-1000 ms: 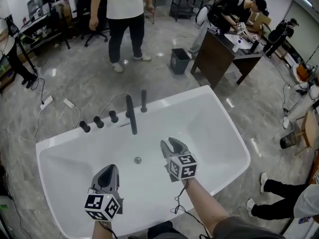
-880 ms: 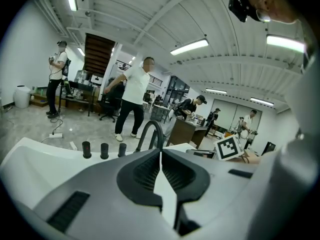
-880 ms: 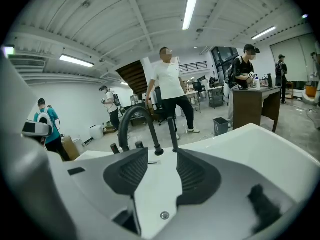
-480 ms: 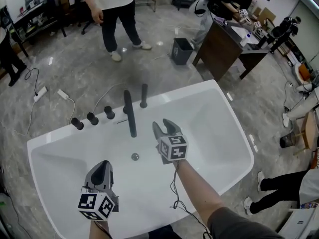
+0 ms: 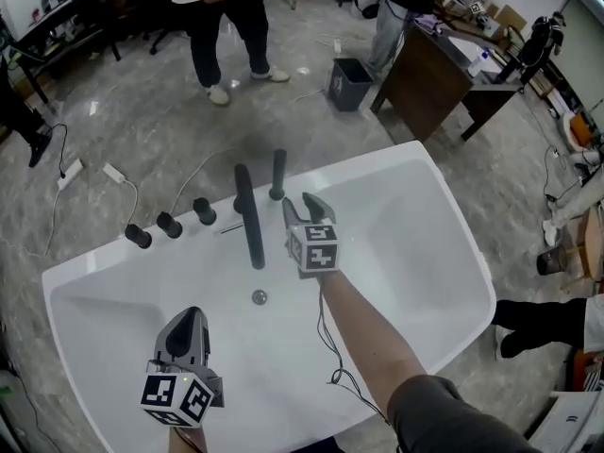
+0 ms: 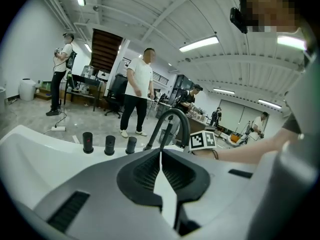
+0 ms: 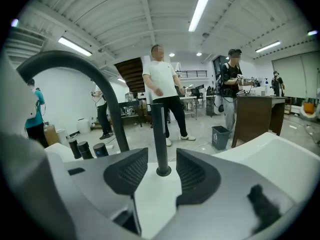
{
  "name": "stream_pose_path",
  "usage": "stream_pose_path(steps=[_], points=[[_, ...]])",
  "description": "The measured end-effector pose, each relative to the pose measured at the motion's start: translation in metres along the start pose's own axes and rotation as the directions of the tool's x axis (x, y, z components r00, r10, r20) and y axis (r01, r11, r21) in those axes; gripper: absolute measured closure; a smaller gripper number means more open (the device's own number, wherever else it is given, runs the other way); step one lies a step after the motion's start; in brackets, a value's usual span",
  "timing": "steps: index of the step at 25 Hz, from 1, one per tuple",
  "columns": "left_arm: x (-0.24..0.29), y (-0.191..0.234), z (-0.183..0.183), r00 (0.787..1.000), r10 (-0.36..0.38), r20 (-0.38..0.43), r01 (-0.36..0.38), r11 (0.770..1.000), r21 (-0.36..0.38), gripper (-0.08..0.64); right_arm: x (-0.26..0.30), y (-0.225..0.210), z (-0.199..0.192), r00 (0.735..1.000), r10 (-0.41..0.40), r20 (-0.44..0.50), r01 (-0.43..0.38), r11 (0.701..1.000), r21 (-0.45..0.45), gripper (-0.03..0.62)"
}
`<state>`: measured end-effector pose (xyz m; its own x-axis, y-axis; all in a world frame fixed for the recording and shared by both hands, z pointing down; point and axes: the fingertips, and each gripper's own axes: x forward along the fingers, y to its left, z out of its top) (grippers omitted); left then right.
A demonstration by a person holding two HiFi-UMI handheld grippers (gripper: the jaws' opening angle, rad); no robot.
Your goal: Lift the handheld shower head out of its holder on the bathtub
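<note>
The handheld shower head is a slim black rod standing upright in its holder on the far rim of the white bathtub. Beside it are the black arched spout and three black knobs. My right gripper is open just short of the rod. In the right gripper view the shower head stands just beyond and between the fingertips of the right gripper, untouched. My left gripper hangs low over the tub's near side, shut and empty. The left gripper faces the spout.
The drain lies in the tub floor below the spout. Beyond the tub are a grey floor with cables, a dark bin, a brown desk and a standing person. Another person's legs show at the right.
My right gripper has travelled from the tub's middle toward the far rim, up to the shower head, and its jaws have opened wider. The left gripper has drifted down and left, still shut.
</note>
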<state>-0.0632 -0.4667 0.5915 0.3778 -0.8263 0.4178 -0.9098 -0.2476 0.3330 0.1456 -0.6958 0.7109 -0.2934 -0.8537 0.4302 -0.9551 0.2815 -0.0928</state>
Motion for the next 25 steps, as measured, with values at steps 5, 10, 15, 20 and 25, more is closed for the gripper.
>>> stream_pose_path(steps=[5,10,15,20,25], points=[[0.009,0.019,-0.004,1.0,0.015,0.005,-0.016,1.0,0.008,0.538,0.037,0.002,-0.005,1.0,0.023,-0.02,-0.022,0.998,0.052,0.413],[0.017,0.028,-0.006,1.0,0.026,0.01,-0.027,0.999,0.023,0.538,0.058,-0.001,-0.004,1.0,0.016,-0.016,-0.015,0.998,0.054,0.413],[0.021,0.027,-0.01,1.0,0.002,0.022,-0.003,1.0,0.018,0.538,0.079,-0.002,-0.006,1.0,0.004,-0.021,-0.004,1.0,-0.029,0.413],[0.02,0.028,-0.026,1.0,-0.008,0.016,0.008,1.0,-0.003,0.538,0.098,0.001,-0.006,1.0,0.009,-0.02,-0.01,1.0,-0.025,0.414],[0.014,0.035,-0.041,1.0,0.012,-0.005,-0.012,0.999,-0.032,0.538,0.102,0.007,-0.006,0.998,0.031,-0.057,-0.035,0.997,-0.073,0.449]])
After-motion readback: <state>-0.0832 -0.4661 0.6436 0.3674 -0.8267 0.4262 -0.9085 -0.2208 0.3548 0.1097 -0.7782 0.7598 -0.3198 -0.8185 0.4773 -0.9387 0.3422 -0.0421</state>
